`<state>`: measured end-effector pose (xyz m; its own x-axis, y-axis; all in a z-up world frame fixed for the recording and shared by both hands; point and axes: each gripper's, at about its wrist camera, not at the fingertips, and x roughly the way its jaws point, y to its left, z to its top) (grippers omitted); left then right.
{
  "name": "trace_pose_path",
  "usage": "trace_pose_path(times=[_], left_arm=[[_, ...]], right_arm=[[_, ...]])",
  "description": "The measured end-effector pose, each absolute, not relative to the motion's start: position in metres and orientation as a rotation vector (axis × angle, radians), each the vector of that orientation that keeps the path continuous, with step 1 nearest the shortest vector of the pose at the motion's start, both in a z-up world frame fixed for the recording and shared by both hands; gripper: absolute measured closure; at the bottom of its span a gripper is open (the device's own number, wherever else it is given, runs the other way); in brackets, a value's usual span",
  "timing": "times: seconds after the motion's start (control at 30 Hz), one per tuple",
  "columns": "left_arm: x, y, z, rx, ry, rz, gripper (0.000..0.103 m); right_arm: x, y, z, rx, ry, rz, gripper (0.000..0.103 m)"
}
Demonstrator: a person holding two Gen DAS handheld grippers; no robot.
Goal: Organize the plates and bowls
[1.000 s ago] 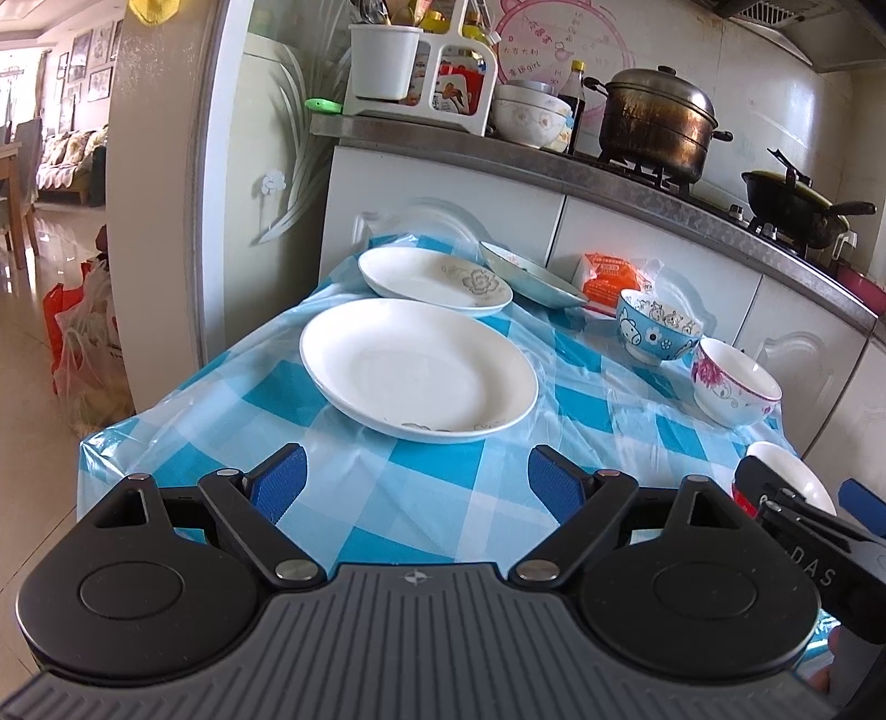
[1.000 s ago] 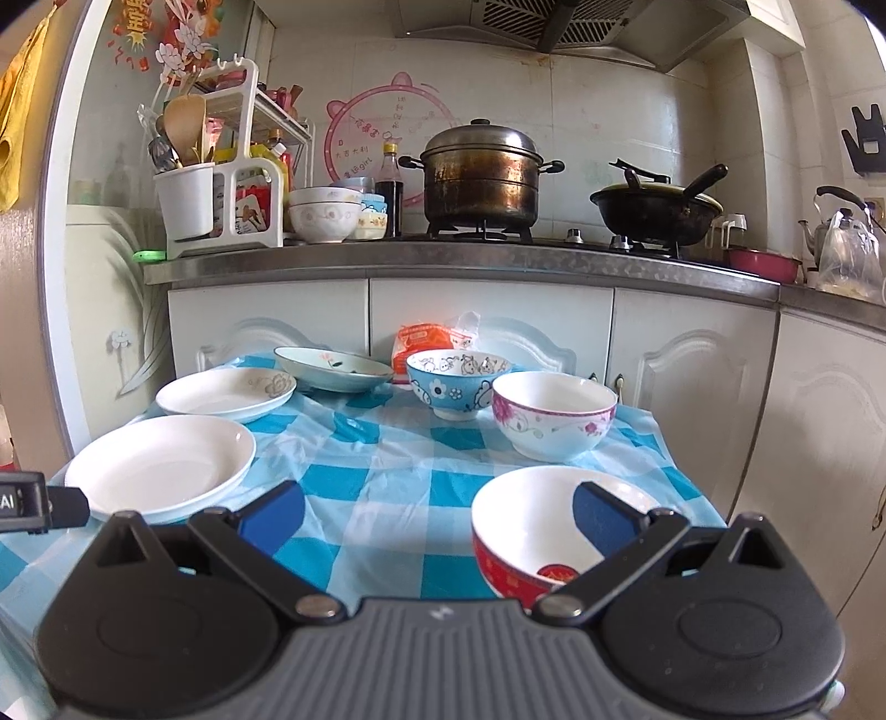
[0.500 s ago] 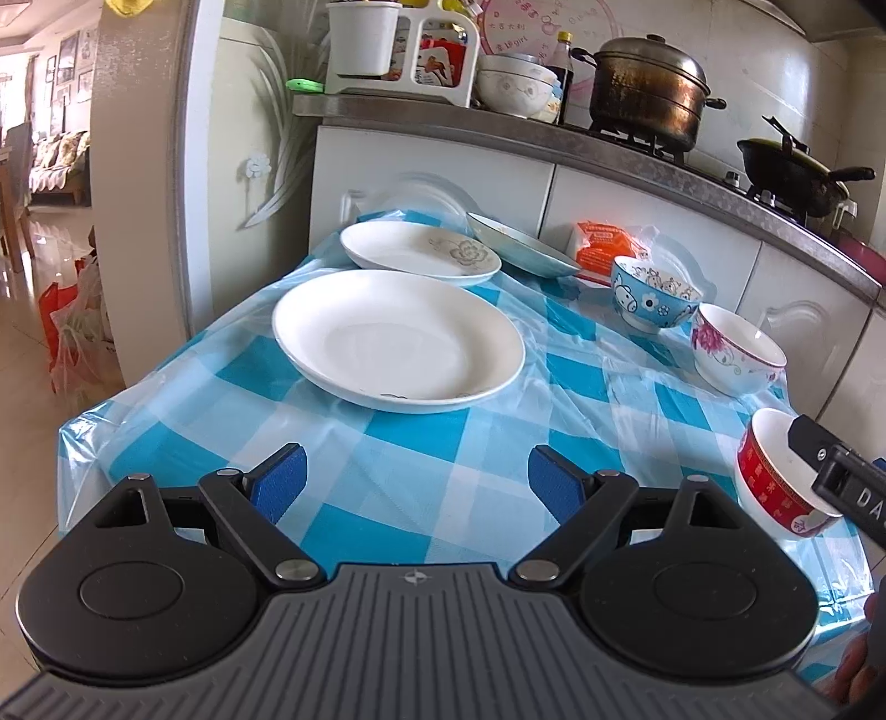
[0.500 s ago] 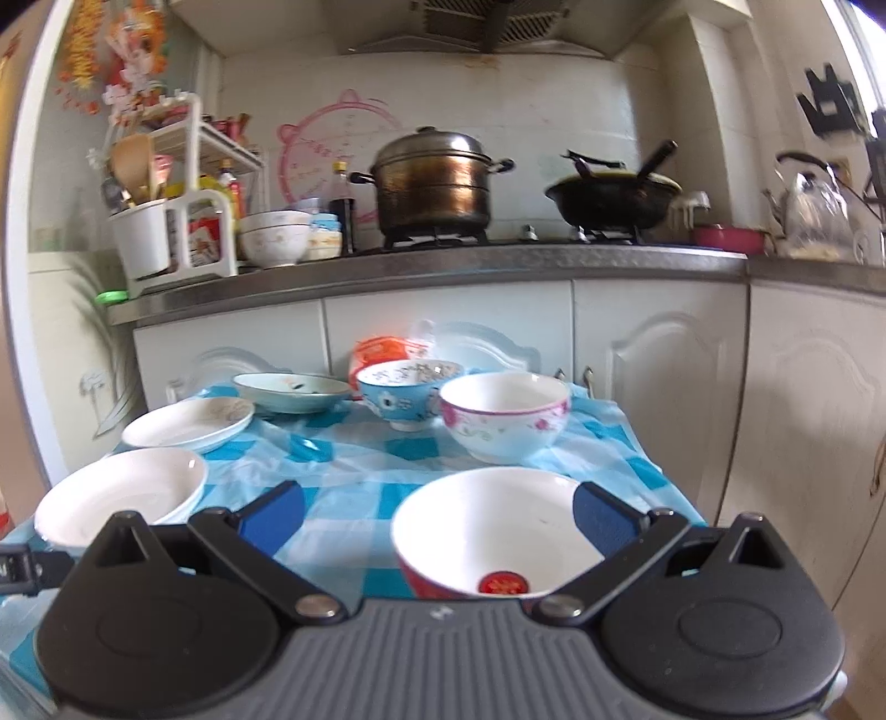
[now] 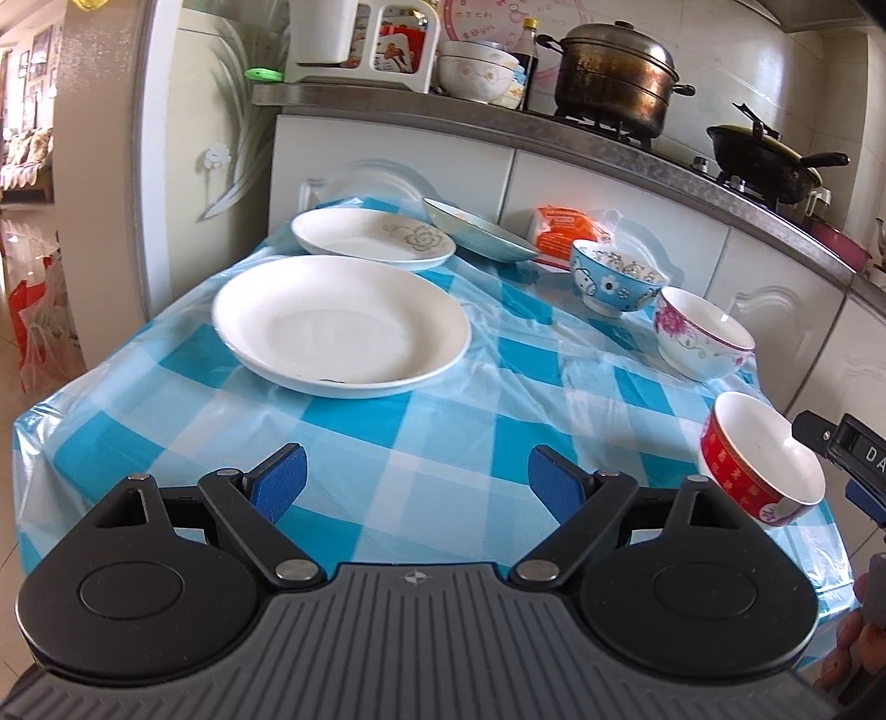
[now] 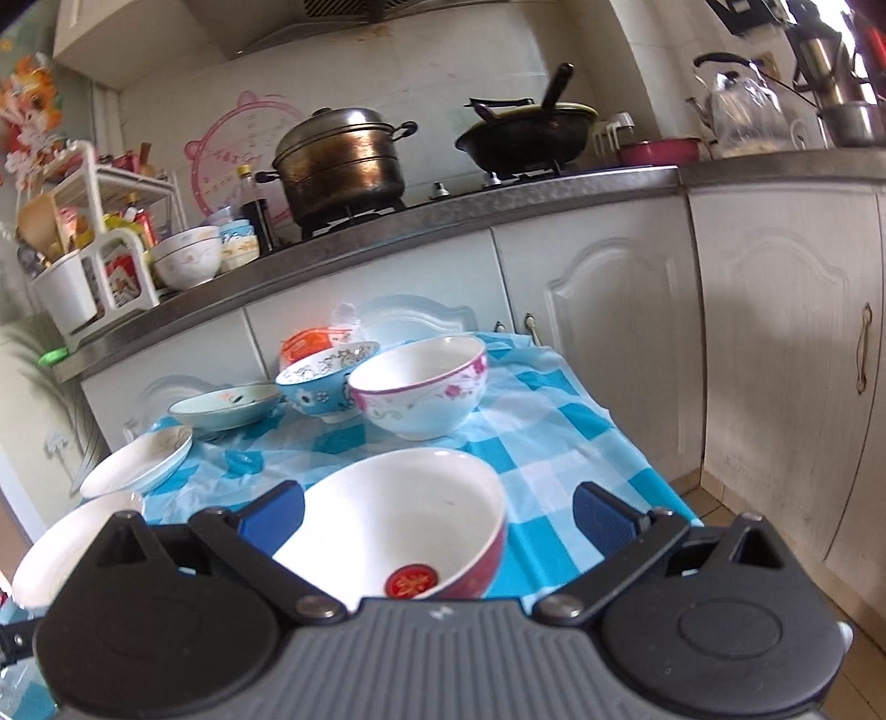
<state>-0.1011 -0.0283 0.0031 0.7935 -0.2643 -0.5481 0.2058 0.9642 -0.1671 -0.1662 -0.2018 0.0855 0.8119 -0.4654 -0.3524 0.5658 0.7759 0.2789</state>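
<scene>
On the blue-checked table [image 5: 432, 443] stand a large white plate [image 5: 340, 327], a smaller flowered plate [image 5: 371, 238], a pale blue dish [image 5: 479, 230], a blue cartoon bowl [image 5: 614, 277], a pink-flowered bowl [image 5: 700, 335] and a red bowl [image 5: 761, 459] at the near right corner. My left gripper [image 5: 415, 482] is open and empty, low over the table's near edge. My right gripper [image 6: 437, 512] is open with the red bowl [image 6: 398, 526] between its fingers, the bowl tilted toward the camera. The pink-flowered bowl [image 6: 421, 387] stands just behind.
An orange packet [image 5: 565, 227] lies at the table's back by white cabinets [image 6: 609, 332]. The counter above holds a steel pot [image 6: 343, 160], a black wok [image 6: 526, 133], stacked bowls [image 6: 188, 257] and a utensil rack [image 5: 360, 44]. A wall edge [image 5: 99, 166] stands left.
My right gripper has moved in and tilted so the red bowl now sits between its open fingers. My left gripper has pulled back and lifted a little, showing more of the table.
</scene>
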Motion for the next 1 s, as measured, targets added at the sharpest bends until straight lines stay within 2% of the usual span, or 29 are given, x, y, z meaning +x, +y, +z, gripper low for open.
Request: trace_pose_path(times=[0.33, 0.83, 1.0], left_arm=[[-0.102, -0.039, 0.002, -0.105, 0.596, -0.316, 0.000], [-0.058, 0.005, 0.012, -0.240, 0.527, -0.112, 0.000], [-0.031, 0.030, 0.017, -0.322, 0.501, -0.034, 0.000]], right_arm=[[-0.175, -0.230, 0.079, 0.499, 0.261, -0.558, 0.001], [-0.156, -0.176, 0.126, 0.293, 0.148, -0.407, 0.001], [-0.130, -0.145, 0.135, 0.229, 0.166, -0.293, 0.001]])
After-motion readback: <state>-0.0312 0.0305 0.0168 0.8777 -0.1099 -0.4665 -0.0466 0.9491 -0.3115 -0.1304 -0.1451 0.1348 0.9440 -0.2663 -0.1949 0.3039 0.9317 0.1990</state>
